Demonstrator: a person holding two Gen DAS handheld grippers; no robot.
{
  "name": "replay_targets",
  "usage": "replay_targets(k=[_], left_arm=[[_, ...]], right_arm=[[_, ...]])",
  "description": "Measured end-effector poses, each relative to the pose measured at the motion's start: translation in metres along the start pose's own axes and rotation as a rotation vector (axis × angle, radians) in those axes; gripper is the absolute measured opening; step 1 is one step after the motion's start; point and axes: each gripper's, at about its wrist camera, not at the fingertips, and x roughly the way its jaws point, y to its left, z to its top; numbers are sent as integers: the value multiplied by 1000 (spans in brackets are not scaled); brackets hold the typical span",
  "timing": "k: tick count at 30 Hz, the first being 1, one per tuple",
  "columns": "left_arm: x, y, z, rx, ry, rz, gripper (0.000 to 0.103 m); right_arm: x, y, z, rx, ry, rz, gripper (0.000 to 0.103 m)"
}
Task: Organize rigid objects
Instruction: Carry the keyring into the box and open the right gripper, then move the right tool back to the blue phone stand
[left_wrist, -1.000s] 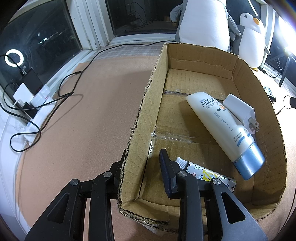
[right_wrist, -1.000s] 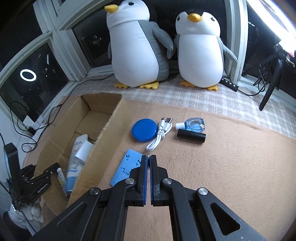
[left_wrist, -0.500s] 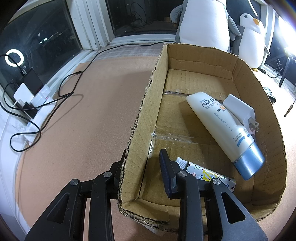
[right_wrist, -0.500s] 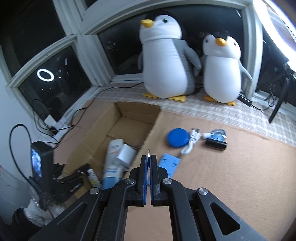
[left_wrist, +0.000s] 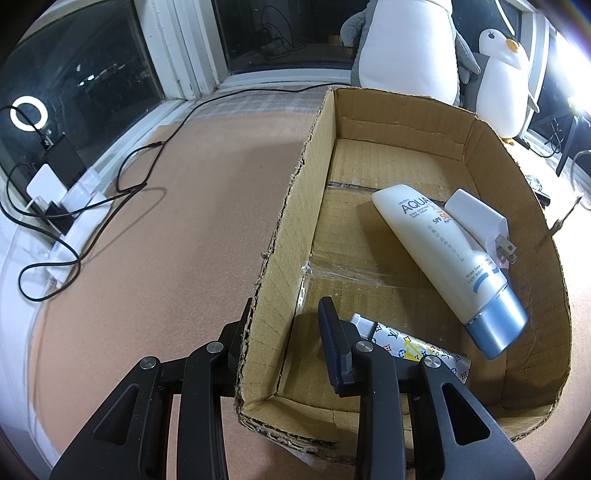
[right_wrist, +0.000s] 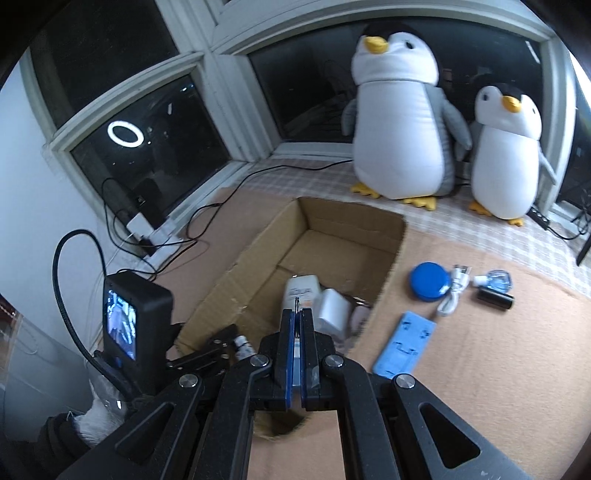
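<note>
The right claw (right_wrist: 296, 314) is clenched on a thin metal pin (right_wrist: 296, 303), above the near end of the cardboard box (right_wrist: 236, 280). The left claw (left_wrist: 284, 325) grips the box's left wall at its near corner. Inside lie a sunscreen tube (left_wrist: 443, 254), a white charger (left_wrist: 476, 218) and a patterned tube (left_wrist: 413, 343). Right of the box, on the surface (right_wrist: 498, 369), lie a blue disc (right_wrist: 430, 282), a white cable (right_wrist: 452, 293), and a blue plate (right_wrist: 404, 343).

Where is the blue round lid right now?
In the right wrist view, the blue round lid lies on the mat right of the cardboard box, beside the white cable.
</note>
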Motion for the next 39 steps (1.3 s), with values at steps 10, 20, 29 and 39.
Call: replay_targets(k=[10,20,29,39], left_arm=[[1,-2,2,-5,-2,-1,29],[1,-1,1,-6,-2,-2,29],[1,-1,1,-6,-3,-3,29],[1,-2,1,-6,-3,-3,29]], right_arm=[[27,14,-1,-7,45,39,2],[36,17,-2,-8,61,44,3],[40,17,-2,-12,58,26,37],[33,0,-6,1,43,-23,56]])
